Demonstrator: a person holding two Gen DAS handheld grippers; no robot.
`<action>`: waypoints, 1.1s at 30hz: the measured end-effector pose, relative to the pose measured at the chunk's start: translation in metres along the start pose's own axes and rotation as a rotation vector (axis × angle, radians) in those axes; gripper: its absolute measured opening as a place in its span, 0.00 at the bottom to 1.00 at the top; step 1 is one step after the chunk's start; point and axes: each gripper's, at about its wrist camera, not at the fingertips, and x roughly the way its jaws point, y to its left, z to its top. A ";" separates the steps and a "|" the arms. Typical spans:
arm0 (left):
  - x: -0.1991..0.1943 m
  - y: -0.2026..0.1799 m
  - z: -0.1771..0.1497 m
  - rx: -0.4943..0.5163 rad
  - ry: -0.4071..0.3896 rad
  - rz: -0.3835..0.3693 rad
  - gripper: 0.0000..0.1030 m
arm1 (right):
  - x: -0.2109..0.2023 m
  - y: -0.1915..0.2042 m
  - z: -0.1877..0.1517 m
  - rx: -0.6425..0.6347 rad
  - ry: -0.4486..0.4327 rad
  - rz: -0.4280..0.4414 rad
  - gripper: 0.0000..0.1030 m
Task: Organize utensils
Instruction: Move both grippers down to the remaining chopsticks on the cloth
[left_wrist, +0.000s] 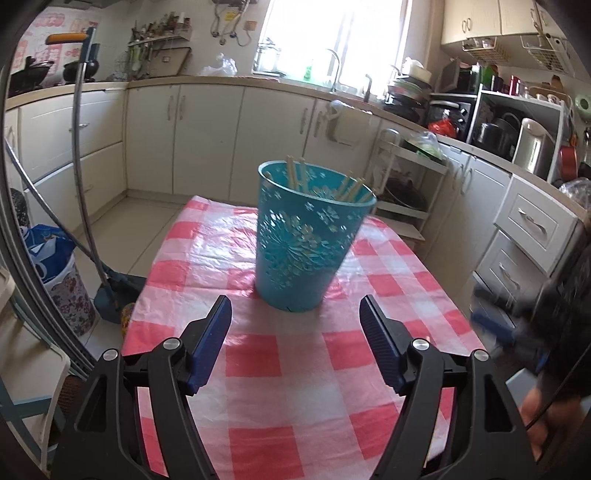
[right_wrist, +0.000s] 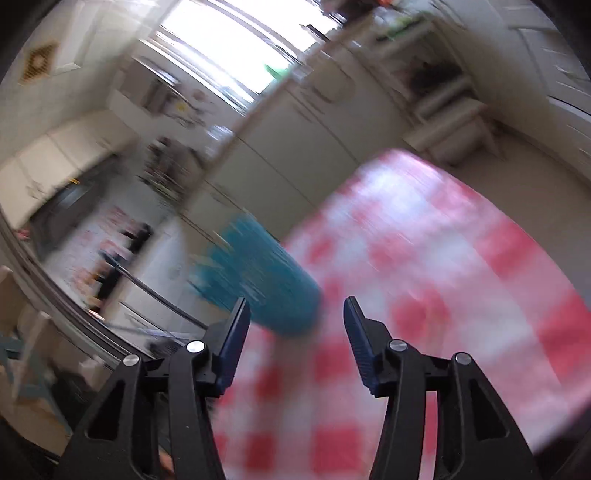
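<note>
The left claw (left_wrist: 295, 314) is being held with its jaws standing wide apart and nothing between them, just short of the teal cup (left_wrist: 308, 236). The right claw (right_wrist: 295, 314) is likewise being held parted and empty, its view smeared by blur, with the cup (right_wrist: 266, 280) just beyond its left finger. The cup, with pale chopsticks (left_wrist: 295, 171) standing in it, is being carried upright by the surface (left_wrist: 280, 369) under a pink-and-white checked cloth.

A home kitchen: cream cabinets (left_wrist: 207, 136) run under a counter (left_wrist: 159, 80) along the walls; a tap (left_wrist: 334, 64) stands before a bright window (left_wrist: 332, 33); woks (left_wrist: 37, 70) sit at the counter's left end; a toaster oven (left_wrist: 448, 110) and kettle (left_wrist: 533, 146) stand right.
</note>
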 end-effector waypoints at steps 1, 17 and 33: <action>0.001 -0.003 -0.003 0.004 0.014 -0.010 0.67 | 0.002 -0.008 -0.011 0.002 0.041 -0.040 0.50; 0.035 -0.040 -0.021 0.157 0.180 -0.091 0.68 | 0.071 0.010 -0.056 -0.438 0.306 -0.265 0.12; 0.100 -0.096 -0.053 0.327 0.382 -0.109 0.69 | 0.024 -0.027 -0.040 -0.375 0.271 -0.322 0.20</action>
